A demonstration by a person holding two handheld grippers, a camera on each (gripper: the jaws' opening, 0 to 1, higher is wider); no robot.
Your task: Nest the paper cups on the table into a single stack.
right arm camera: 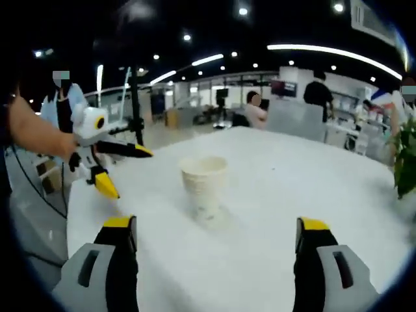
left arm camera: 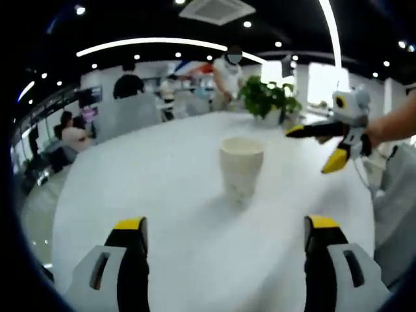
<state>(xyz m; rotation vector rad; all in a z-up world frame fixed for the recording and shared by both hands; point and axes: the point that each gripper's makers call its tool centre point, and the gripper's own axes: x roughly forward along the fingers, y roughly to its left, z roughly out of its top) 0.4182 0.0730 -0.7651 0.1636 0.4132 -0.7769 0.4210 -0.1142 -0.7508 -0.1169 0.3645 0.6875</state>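
One stack standing, both hands clear.
Paper cups [left arm camera: 241,169] sit mid-table [left arm camera: 162,195] (nested, by the look); left hand-held gripper [left arm camera: 224,235] and right hand-held gripper [right arm camera: 214,234] gape empty. Next: check for strays.

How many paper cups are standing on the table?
1 that I can tell apart: a white paper cup upright near the middle of the white table, seen from the other side too. More cups may be nested inside it; that is too blurry to tell.

Bright ceiling strip lights [left arm camera: 162,43], soft overall blur, fisheye bending at edges, faint shadows
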